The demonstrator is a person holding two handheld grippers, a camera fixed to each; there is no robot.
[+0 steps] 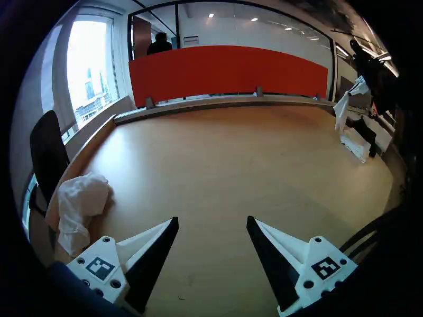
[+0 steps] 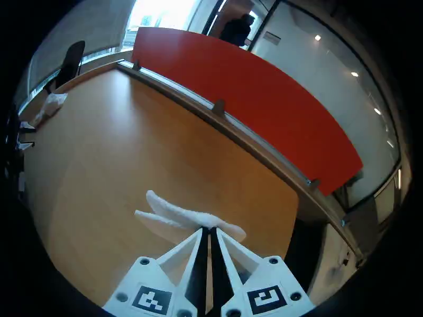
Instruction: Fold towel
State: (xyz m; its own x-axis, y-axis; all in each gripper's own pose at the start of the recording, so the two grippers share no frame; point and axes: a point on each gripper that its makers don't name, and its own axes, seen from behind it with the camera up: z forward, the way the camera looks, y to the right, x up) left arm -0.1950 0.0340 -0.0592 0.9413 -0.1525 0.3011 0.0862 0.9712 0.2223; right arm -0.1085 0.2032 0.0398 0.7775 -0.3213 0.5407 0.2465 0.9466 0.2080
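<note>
A pale wooden tabletop (image 1: 222, 158) runs to a red partition (image 1: 227, 71), glass walls (image 1: 254, 31) behind. The right tongs (image 2: 210, 232) pinch the white towel (image 2: 180, 215) at their tips; the left tongs (image 1: 211, 224) stand wide apart over the wood.

Towel (image 2: 185, 215) in the right gripper (image 2: 210, 232) over the table (image 2: 106, 148), cloth (image 1: 79, 203) at its left edge, panel (image 1: 227, 71) along the back.

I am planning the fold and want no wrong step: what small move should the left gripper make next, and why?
Probably carry the open left gripper across the table toward the towel, since the right gripper is shut on it and the left holds nothing.
</note>
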